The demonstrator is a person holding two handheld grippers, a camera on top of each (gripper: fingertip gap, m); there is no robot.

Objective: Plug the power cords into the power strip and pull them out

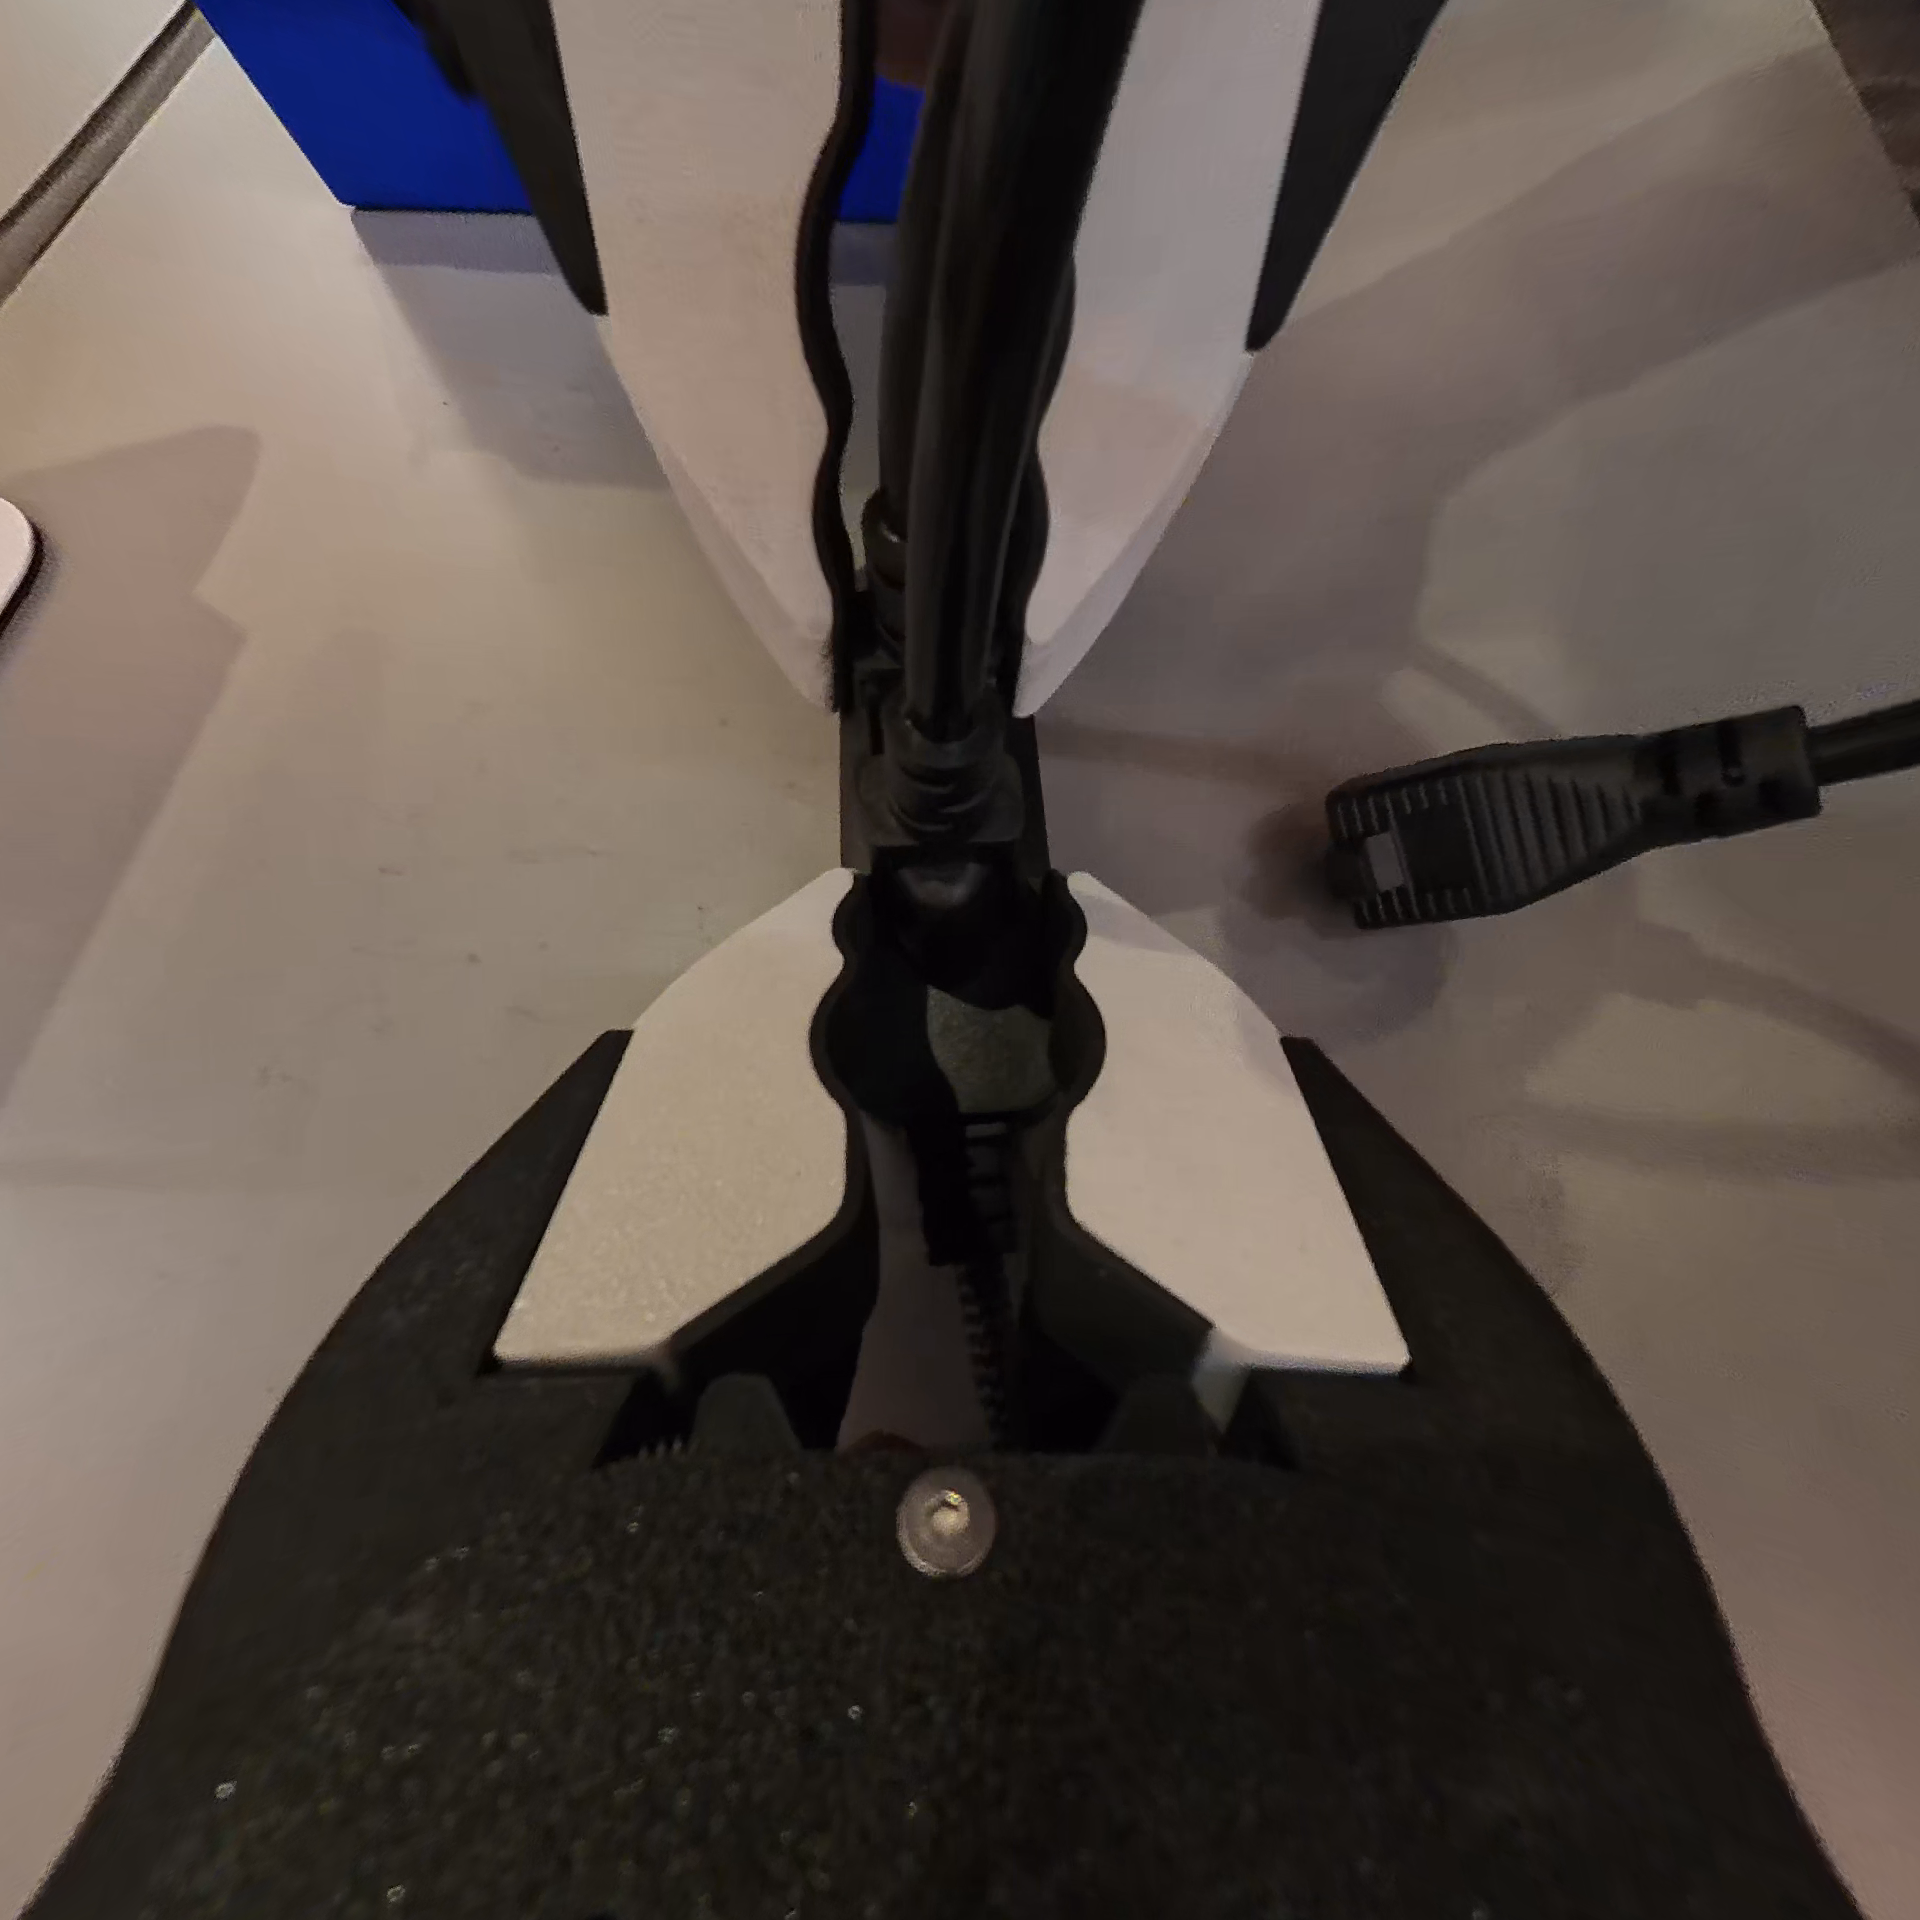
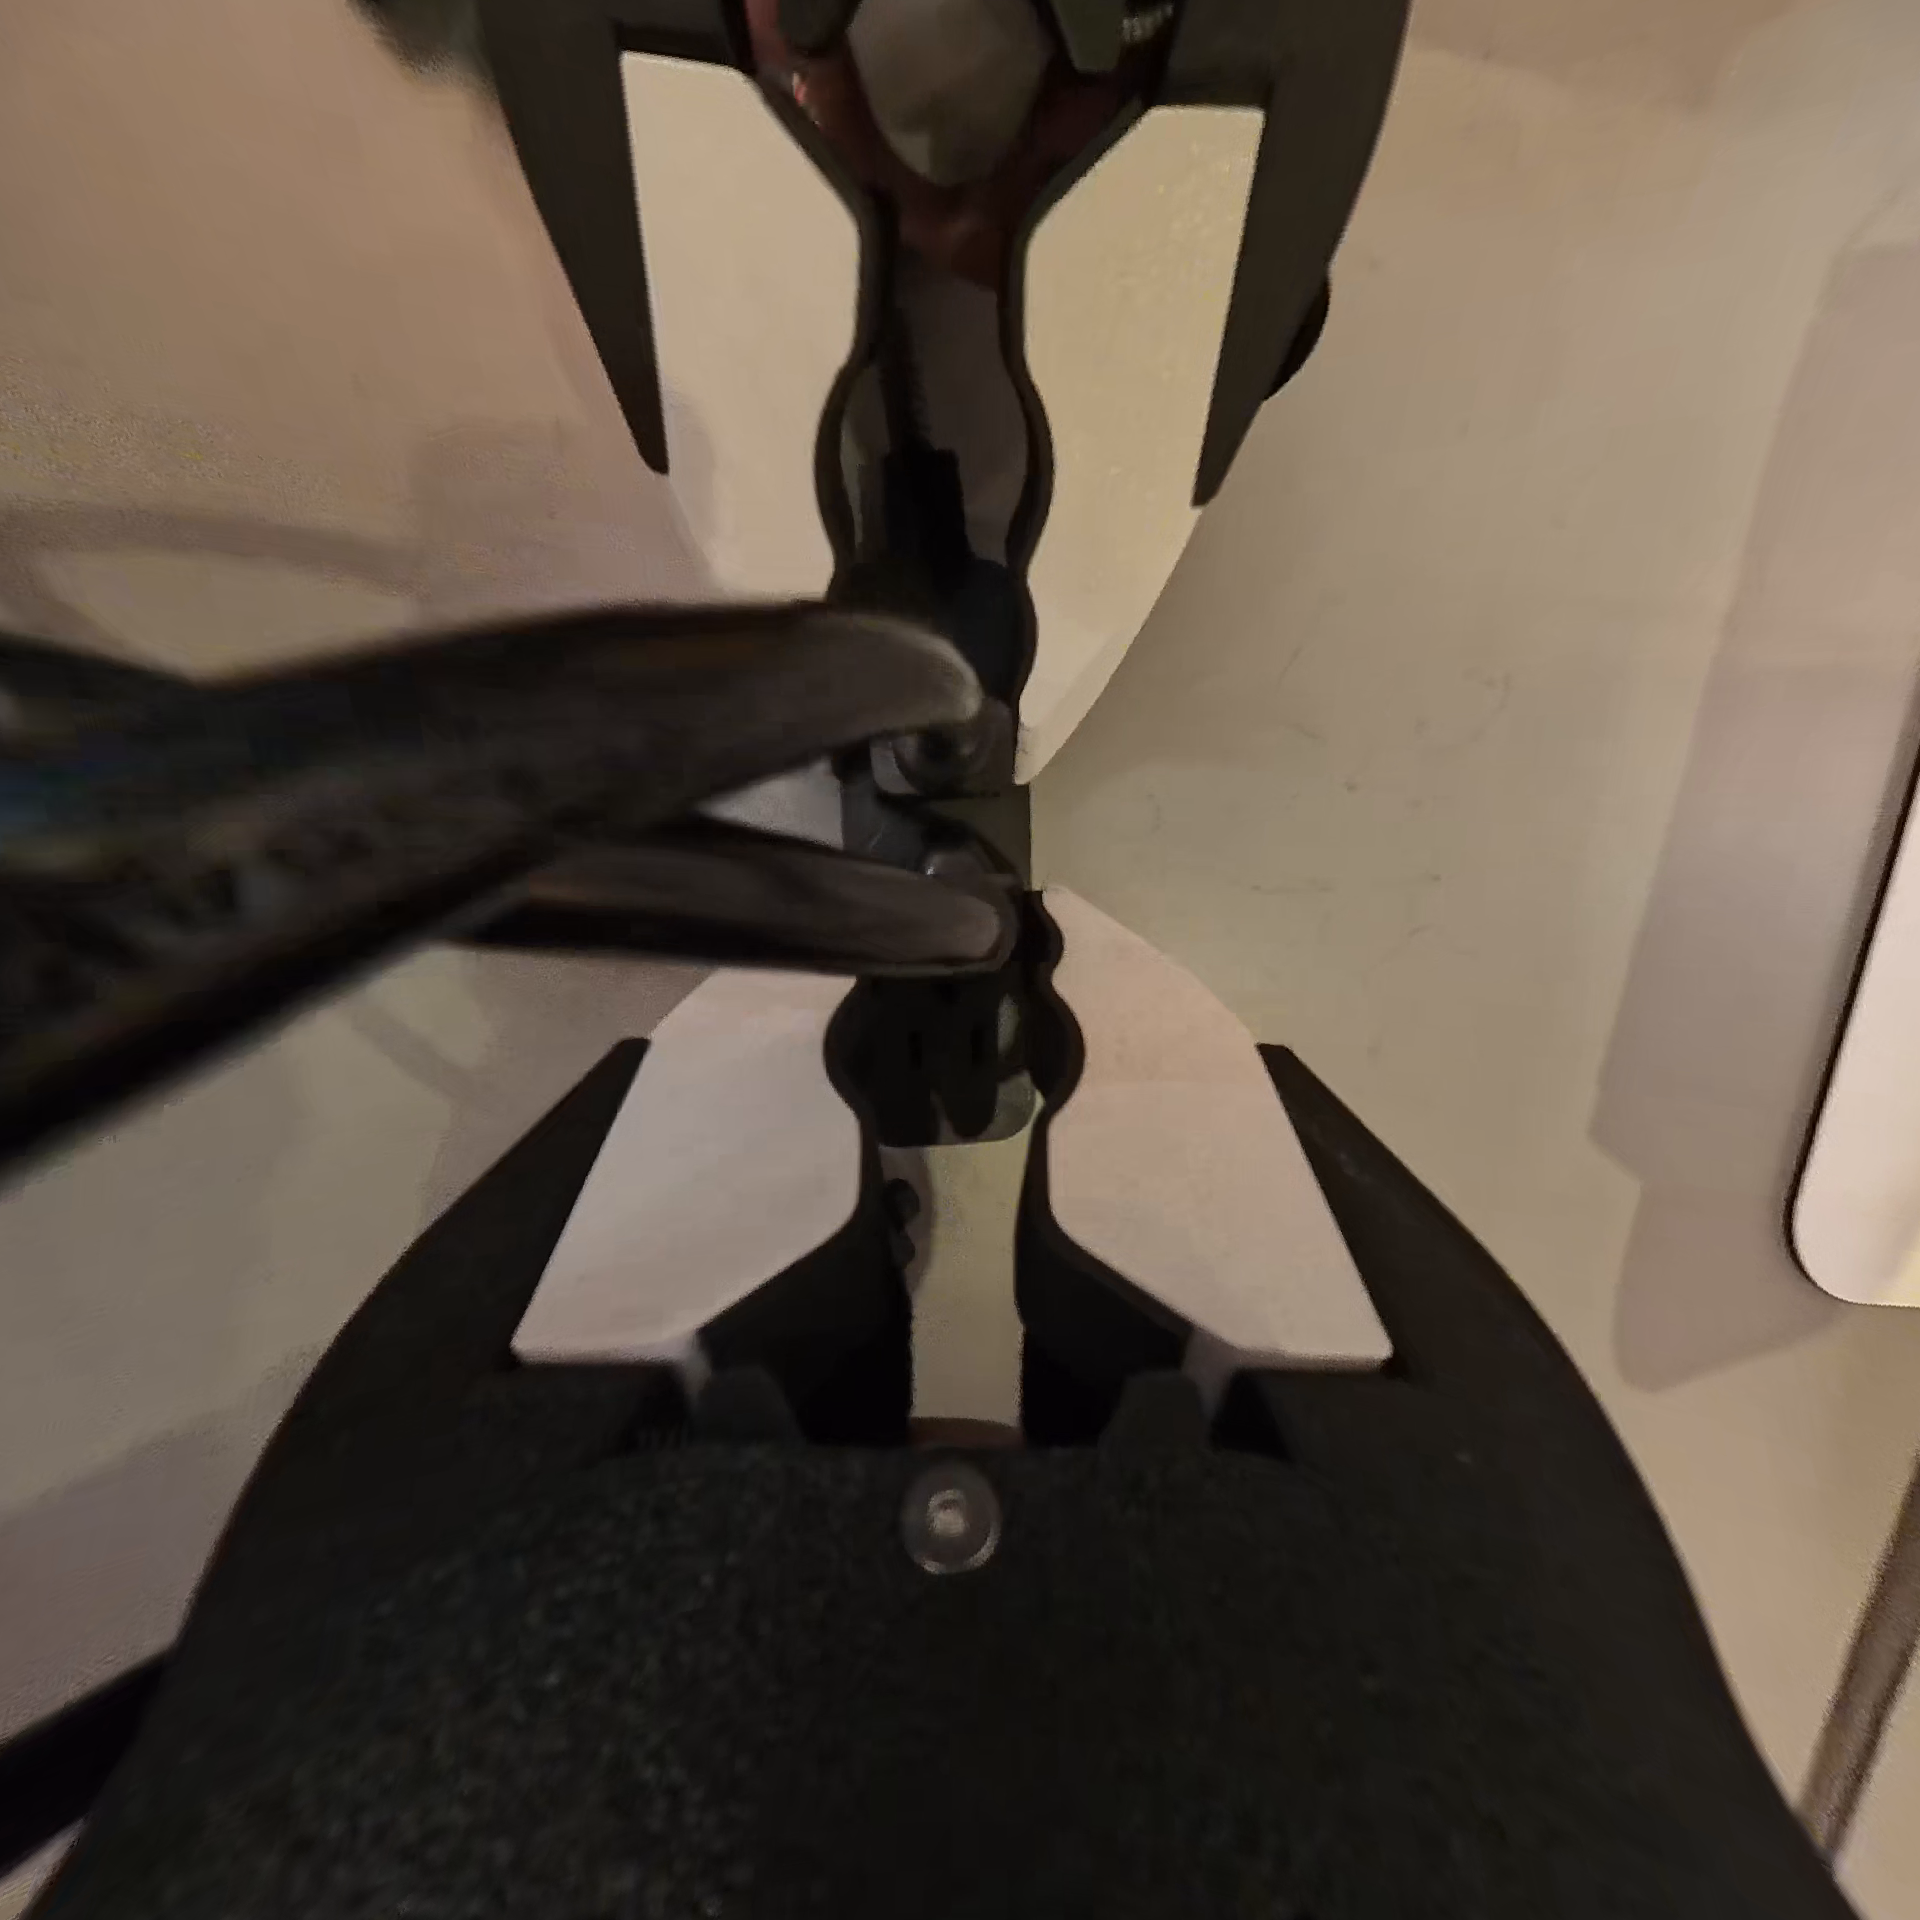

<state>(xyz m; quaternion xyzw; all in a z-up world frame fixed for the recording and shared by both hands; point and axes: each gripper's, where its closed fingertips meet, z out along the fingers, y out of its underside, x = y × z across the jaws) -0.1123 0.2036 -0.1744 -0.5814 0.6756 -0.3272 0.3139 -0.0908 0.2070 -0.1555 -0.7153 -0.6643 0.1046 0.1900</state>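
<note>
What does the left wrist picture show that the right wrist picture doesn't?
Only the left wrist view shows a loose black plug lying on the pale table and a blue box at the back. Only the right wrist view shows blurred black cords sweeping in from the left and a white rounded object at the right edge. Both show two white-tipped tongs meeting tip to tip, left tongs and right tongs, closed on black cord parts.

— What does the left gripper [image 1: 951,966] hold?
— Its jaws pinch a black cord [image 1: 961,499], seemingly near its plug. Another black connector [image 1: 1558,816] lies on the counter [image 1: 416,831] beside.
</note>
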